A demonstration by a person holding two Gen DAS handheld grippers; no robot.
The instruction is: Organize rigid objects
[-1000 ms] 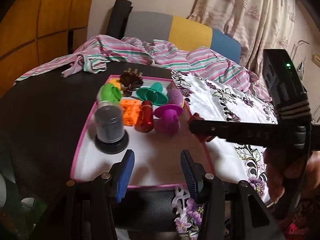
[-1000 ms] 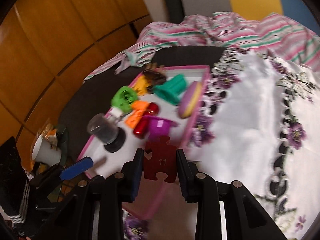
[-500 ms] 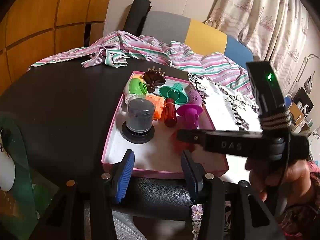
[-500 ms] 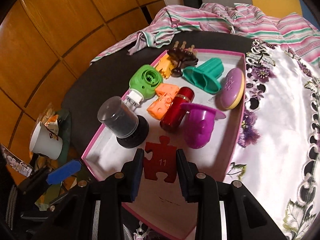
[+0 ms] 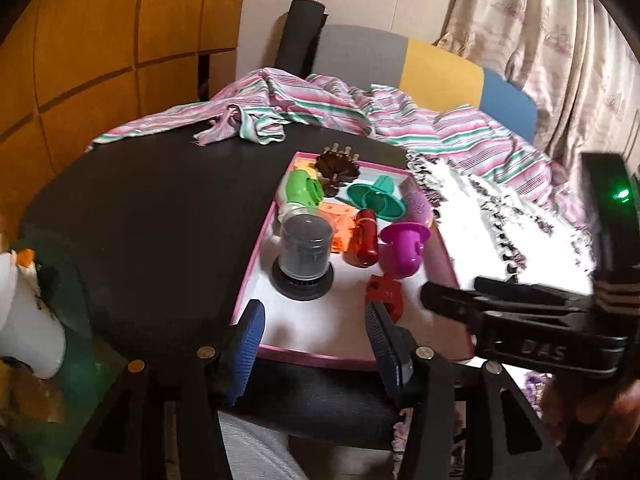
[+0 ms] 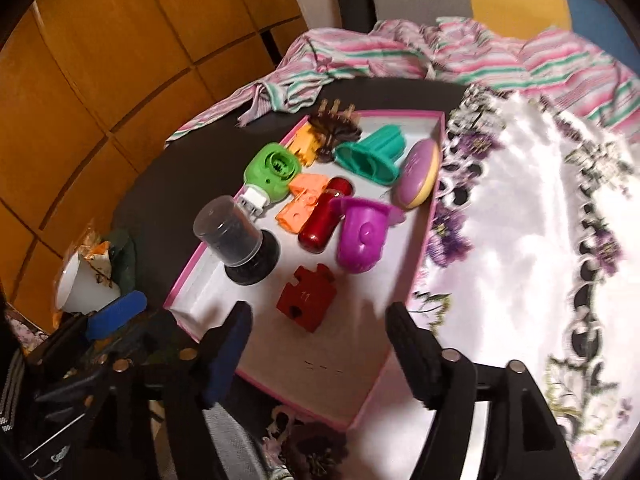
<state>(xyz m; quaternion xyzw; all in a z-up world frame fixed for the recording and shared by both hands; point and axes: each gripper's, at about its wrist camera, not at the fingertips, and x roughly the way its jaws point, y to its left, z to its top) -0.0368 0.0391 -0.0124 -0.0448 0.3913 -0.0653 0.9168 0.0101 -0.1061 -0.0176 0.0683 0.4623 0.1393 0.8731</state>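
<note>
A red puzzle piece (image 6: 307,297) marked 11 lies on the white floor of the pink-rimmed tray (image 6: 208,256), just ahead of my right gripper (image 6: 318,350), whose jaws are opening with nothing between them. In the left wrist view the same puzzle piece (image 5: 385,294) lies loose before a purple cup (image 5: 403,249), and the right gripper's black body comes in from the right. My left gripper (image 5: 314,338) hovers at the tray's (image 5: 316,354) near rim, its jaws opening wider and empty. Behind the piece stand a clear-capped black-based jar (image 6: 240,242), a red cylinder (image 6: 322,220) and the purple cup (image 6: 362,236).
Further back in the tray are orange blocks (image 6: 304,200), a green toy (image 6: 272,172), a teal piece (image 6: 372,152), a purple-yellow disc (image 6: 418,172) and a brown spiked piece (image 6: 334,128). A white paper cup (image 6: 82,284) sits left. A floral white cloth (image 6: 532,216) and striped fabric (image 6: 400,56) cover the right and back.
My right gripper let go of the red puzzle piece, which now lies on the tray floor, and its jaws spread wide. The left gripper's jaws widened slightly.
</note>
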